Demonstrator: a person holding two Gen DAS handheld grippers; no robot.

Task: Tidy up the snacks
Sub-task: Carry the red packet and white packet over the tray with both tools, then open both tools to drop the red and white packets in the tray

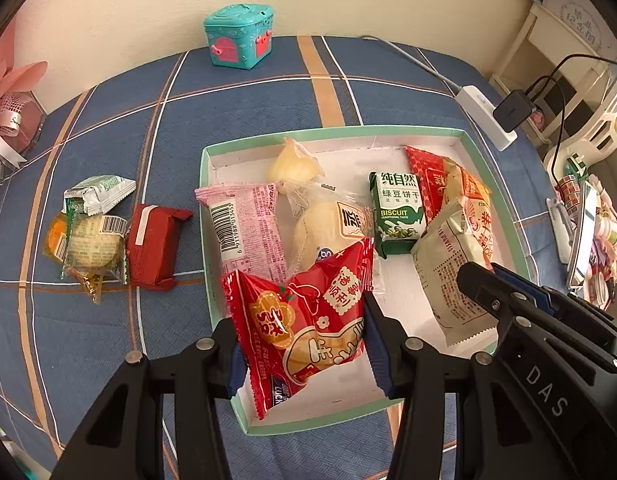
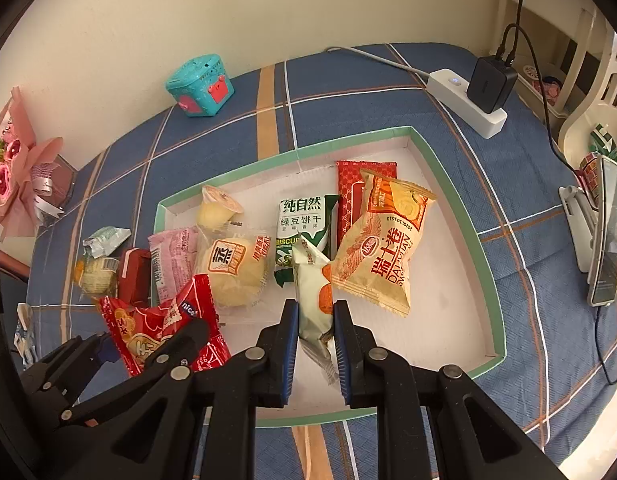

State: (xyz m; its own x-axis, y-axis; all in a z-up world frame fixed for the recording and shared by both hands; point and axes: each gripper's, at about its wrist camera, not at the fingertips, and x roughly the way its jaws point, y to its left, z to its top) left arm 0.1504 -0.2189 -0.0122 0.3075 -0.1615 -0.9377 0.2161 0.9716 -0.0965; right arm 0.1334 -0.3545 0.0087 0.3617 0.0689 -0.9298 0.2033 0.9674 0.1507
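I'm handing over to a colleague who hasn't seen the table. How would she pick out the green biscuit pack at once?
Start at the shallow green-rimmed box on the blue checked cloth. Inside it, near the middle toward the back, the biscuit pack lies between the clear-wrapped pale bun and the red packet. It is the only green-and-white wrapper in the box, with the word BISCUIT printed on it.

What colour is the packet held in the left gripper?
Red packet, with orange and white print; clearest in the left wrist view.

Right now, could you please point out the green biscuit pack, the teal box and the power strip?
Green biscuit pack (image 1: 396, 208): left wrist view, on its front label.
Teal box (image 1: 239, 36): left wrist view, on its front face.
Power strip (image 2: 466, 102): right wrist view, on its white top.
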